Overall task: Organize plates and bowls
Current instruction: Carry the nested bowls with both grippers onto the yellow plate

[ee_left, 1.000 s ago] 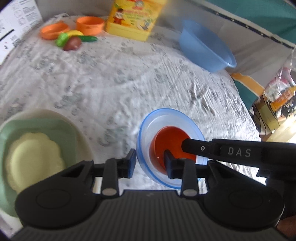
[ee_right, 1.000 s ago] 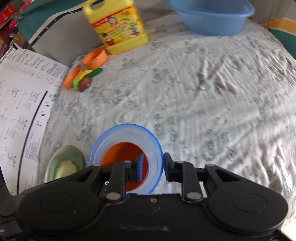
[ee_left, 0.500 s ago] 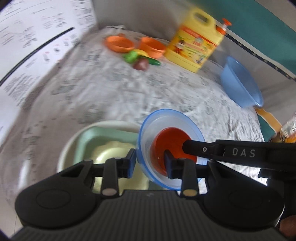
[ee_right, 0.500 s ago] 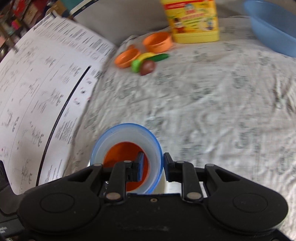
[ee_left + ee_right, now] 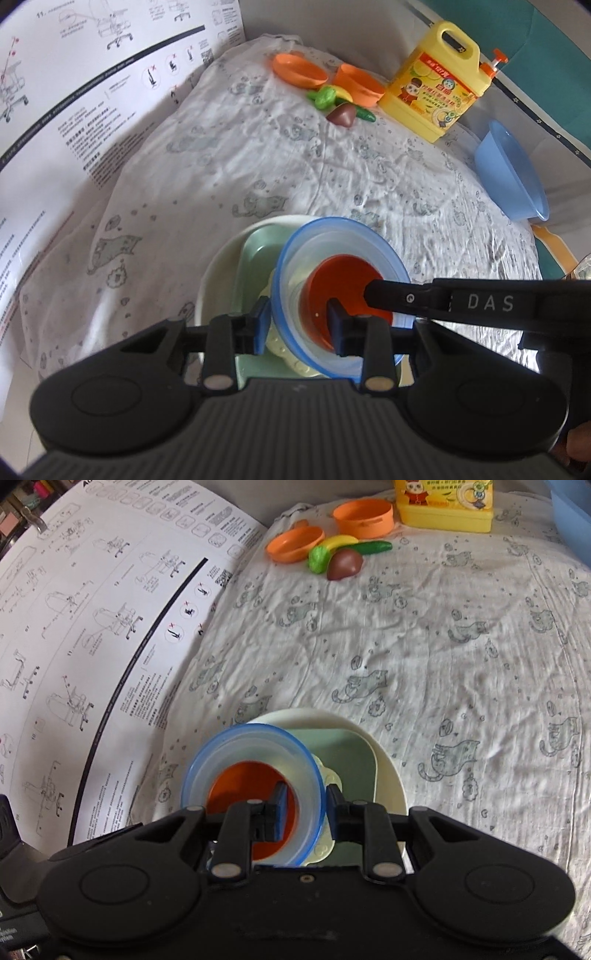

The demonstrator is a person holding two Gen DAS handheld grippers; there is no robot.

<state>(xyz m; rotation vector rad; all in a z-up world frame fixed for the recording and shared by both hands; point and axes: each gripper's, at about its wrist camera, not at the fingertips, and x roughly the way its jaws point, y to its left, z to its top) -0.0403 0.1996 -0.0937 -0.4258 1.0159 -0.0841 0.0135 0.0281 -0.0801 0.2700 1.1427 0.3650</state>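
Both grippers have carried the blue-rimmed bowl across to hang directly above the plate stack; left gripper and right gripper each clamp opposite rim walls.

Below the left claw, the pale yellow plate is mostly hidden by the blue-rimmed bowl; the yellow jug is cut off far ahead of the right claw.

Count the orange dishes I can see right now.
3: a shallow orange plastic dish and a deeper orange plastic bowl at the far edge, plus an orange bowl nested inside the held blue-rimmed clear bowl. More may be hidden.
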